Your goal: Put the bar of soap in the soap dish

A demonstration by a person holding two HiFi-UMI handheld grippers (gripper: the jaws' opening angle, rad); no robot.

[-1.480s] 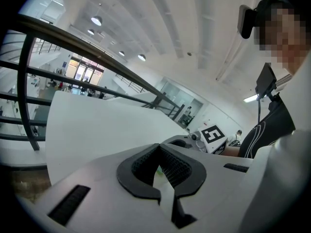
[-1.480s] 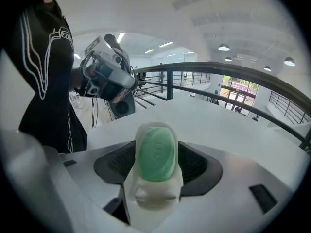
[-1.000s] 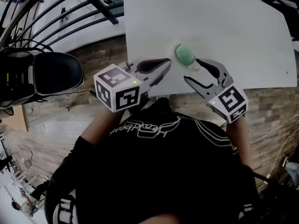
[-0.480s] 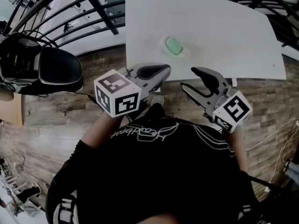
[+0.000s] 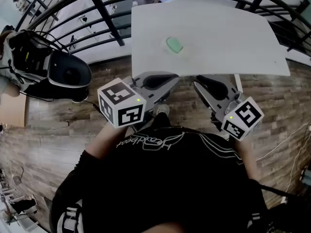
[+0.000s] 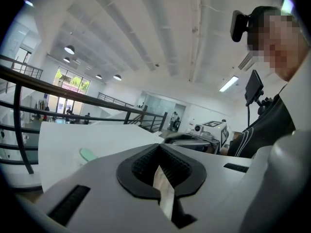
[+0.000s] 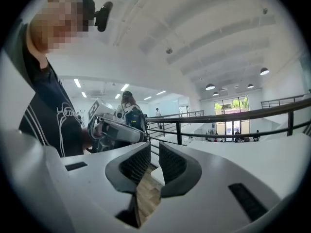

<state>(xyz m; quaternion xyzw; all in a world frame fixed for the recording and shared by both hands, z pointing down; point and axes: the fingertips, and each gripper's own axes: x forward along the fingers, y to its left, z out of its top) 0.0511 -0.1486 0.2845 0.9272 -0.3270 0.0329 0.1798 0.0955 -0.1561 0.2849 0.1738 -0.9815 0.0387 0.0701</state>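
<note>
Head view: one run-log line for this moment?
bar of soap: in soap dish | left gripper: shut, empty | right gripper: jaws just closing, narrow gap, empty

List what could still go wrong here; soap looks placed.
1. The white dish barely stands out from the white table, so the green soap could be sitting partly on its rim; the head view can't confirm.
2. A later reach might bump the hard-to-see dish.

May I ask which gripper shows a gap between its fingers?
The right gripper: its fingers have just been closing, leaving a narrow empty slit; on the left gripper they meet at the tips.
</note>
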